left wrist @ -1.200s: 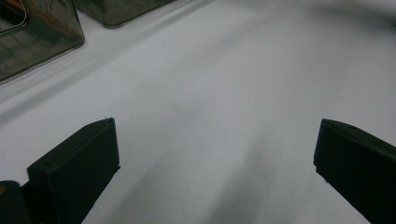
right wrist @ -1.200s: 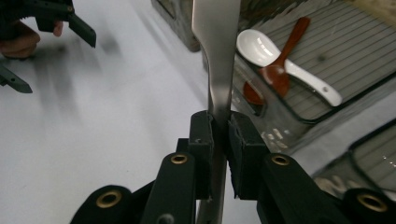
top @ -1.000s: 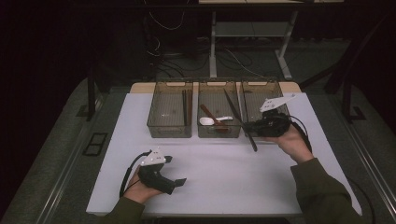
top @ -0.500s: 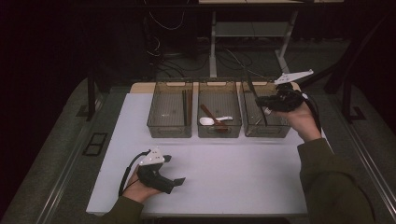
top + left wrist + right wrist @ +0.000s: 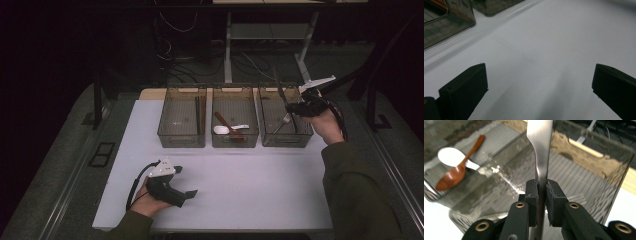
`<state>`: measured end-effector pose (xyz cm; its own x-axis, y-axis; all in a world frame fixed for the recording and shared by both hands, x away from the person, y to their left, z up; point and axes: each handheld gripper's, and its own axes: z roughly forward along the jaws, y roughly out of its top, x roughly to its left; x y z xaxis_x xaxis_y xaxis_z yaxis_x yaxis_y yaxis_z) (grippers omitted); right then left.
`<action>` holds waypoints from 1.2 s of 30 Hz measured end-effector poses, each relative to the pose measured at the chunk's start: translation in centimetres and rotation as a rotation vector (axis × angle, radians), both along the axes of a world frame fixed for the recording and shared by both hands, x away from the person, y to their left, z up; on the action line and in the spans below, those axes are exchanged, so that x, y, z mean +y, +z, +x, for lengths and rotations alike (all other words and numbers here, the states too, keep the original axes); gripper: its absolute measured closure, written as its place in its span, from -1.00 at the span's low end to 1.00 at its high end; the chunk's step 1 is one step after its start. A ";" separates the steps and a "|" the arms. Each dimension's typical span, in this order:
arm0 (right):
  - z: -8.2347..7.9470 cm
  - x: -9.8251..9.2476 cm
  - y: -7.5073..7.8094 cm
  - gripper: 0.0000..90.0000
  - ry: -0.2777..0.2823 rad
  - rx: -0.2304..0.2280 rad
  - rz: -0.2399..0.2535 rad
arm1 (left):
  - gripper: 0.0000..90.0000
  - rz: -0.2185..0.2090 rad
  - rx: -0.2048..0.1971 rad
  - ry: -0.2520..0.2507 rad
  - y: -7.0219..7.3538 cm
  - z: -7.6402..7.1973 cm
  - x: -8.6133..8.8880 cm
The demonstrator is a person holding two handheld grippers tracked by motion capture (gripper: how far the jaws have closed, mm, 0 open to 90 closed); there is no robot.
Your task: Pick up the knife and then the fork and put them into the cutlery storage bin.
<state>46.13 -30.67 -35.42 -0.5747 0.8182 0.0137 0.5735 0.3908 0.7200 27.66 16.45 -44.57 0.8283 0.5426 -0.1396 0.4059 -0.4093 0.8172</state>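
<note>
From above, a white table (image 5: 240, 185) runs across the middle of the frame with three smoked bins in a row at its far edge. The right gripper (image 5: 295, 106) hangs at the right of the frame over the right bin (image 5: 285, 141), clamped on a knife (image 5: 278, 86) whose long end sticks up and away toward the top of the frame. A fork (image 5: 283, 122) lies inside that bin, below the gripper. The middle bin (image 5: 235, 142) holds a wooden spoon (image 5: 226, 123) crossed with a white spoon (image 5: 225, 129). The left bin (image 5: 182, 142) has dark sticks (image 5: 200, 114) along its right wall. At the lower left the left gripper (image 5: 186, 183) rests on the table, well apart from the bins, jaws spread with nothing in them.

In the left gripper view, the two black jaws stand wide apart at the bottom corners over bare table (image 5: 536, 50). A bin (image 5: 446, 22) sits in the upper left corner.

In the right gripper view, the pads (image 5: 532, 195) pinch the knife (image 5: 540, 147) at the centre of the frame. Its flat metal widens as it rises to the top edge. Behind it is the wall of the right bin (image 5: 584, 170). At the upper left lie the wooden spoon (image 5: 456, 173) and the white spoon (image 5: 449, 156), touching.
</note>
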 end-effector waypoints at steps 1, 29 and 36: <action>0.1 -0.2 -0.3 0.79 0.001 0.005 -0.005 | -1.00 0.000 0.000 0.001 0.0 0.0 0.0; -1.1 -1.7 -2.9 0.30 -0.004 0.039 -0.007 | -1.00 0.006 -0.002 0.001 0.1 -0.4 0.1; -2.0 -1.9 -2.3 -0.03 0.000 0.023 0.110 | -1.00 0.007 0.005 -0.001 0.1 -0.4 0.1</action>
<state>44.14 -32.61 -37.72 -0.5732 0.8111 0.1161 0.5901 0.3103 0.7454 27.30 16.55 -44.49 0.8281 0.5429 -0.1398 0.4093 -0.4153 0.8124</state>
